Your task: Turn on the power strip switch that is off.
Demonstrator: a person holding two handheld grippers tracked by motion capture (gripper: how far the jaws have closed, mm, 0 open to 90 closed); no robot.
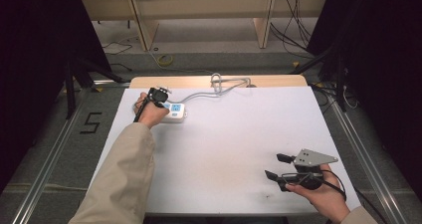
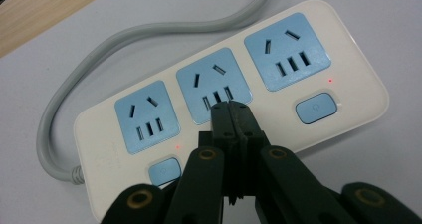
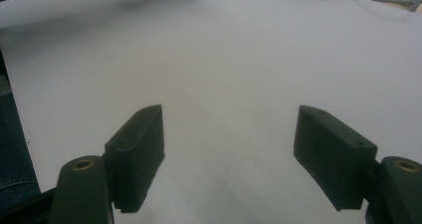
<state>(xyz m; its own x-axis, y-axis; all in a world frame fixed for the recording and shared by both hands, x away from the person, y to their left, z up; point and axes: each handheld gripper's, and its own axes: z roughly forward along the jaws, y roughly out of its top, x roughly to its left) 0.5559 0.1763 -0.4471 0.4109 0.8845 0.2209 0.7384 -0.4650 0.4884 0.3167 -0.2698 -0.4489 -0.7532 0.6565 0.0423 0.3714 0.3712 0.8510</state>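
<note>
A white power strip (image 2: 348, 89) with three blue socket panels lies on the white table; in the high view the power strip (image 1: 175, 112) is at the far left. My left gripper (image 2: 232, 108) is shut, jaws pressed together with nothing between them, its tip just over the lower edge of the middle socket panel (image 2: 211, 84). Small red lights glow beside two of the strip's blue buttons (image 2: 315, 107). In the high view the left gripper (image 1: 157, 97) sits over the strip's left end. My right gripper (image 1: 277, 166) is held open near the table's front right, over bare surface (image 3: 229, 84).
The strip's grey cable (image 1: 219, 87) runs back to a loop at the table's wooden far edge (image 1: 219, 79). Beyond the table are floor cables and wooden furniture legs. Metal rails run along both sides of the table.
</note>
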